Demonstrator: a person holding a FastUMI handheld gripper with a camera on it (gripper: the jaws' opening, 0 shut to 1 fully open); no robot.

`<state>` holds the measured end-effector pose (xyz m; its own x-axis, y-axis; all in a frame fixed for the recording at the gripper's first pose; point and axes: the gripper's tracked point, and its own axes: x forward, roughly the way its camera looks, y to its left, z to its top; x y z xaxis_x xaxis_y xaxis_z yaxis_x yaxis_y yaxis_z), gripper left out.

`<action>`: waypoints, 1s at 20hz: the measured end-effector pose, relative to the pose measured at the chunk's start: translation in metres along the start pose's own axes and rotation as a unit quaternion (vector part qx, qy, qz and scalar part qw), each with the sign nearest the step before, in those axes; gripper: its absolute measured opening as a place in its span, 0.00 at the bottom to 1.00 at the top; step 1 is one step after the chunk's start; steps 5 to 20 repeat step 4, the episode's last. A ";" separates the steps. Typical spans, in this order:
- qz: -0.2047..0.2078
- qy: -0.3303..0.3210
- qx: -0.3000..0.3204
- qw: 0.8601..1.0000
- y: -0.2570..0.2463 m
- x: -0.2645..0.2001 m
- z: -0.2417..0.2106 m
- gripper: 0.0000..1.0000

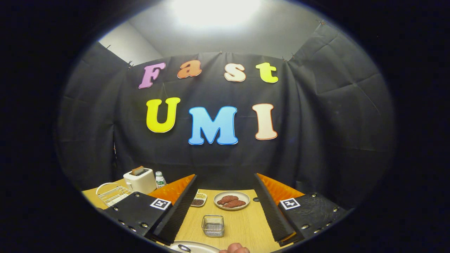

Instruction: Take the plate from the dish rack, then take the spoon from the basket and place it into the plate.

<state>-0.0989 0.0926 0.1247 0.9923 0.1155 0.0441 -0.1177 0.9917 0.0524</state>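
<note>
Seemingly the task is close to done or at its last step: a pale plate (195,247) lies on the wooden counter (242,225) at our six o'clock, nearest to us between the fingers, and on it we see the rounded bowl of what looks like a spoon (184,248). We cannot tell how the rest of the spoon lies, since the plate is cut off low down. Just to the right of the plate, at about five o'clock, the tip of a person's hand (235,248) shows at the counter's near side.

Ahead of the plate at twelve o'clock stands a small wire basket (213,225), which looks empty from here. Beyond it is a second plate carrying brown patties (231,201), with a small dish of dark and pale bits (198,199) beside it at eleven o'clock. Farther off at ten o'clock sit a white wire dish rack (111,194), a white toaster (140,180) and a small bottle (160,179).

The tongs (225,211) are spread wide, the two fingers well apart on either side of the basket and the near plate; they grip nothing and touch nothing that we can see.

Our judgement: plate out of the rack, spoon out of the basket and resting in the plate. What the next move calls for is only to draw back without knocking the basket or the plate; if the spoon lies half off the rim, it wants a gentle nudge inward.
</note>
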 end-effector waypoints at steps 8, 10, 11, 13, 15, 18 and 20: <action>0.002 0.000 0.017 1.000 -0.011 -0.003 -0.007 0.97; 0.002 0.000 0.017 1.000 -0.011 -0.003 -0.007 0.97; 0.002 0.000 0.017 1.000 -0.011 -0.003 -0.007 0.97; 0.002 0.000 0.017 1.000 -0.011 -0.003 -0.007 0.97; 0.002 0.000 0.017 1.000 -0.011 -0.003 -0.007 0.97; 0.002 0.000 0.017 1.000 -0.011 -0.003 -0.007 0.97; 0.002 0.000 0.017 1.000 -0.011 -0.003 -0.007 0.97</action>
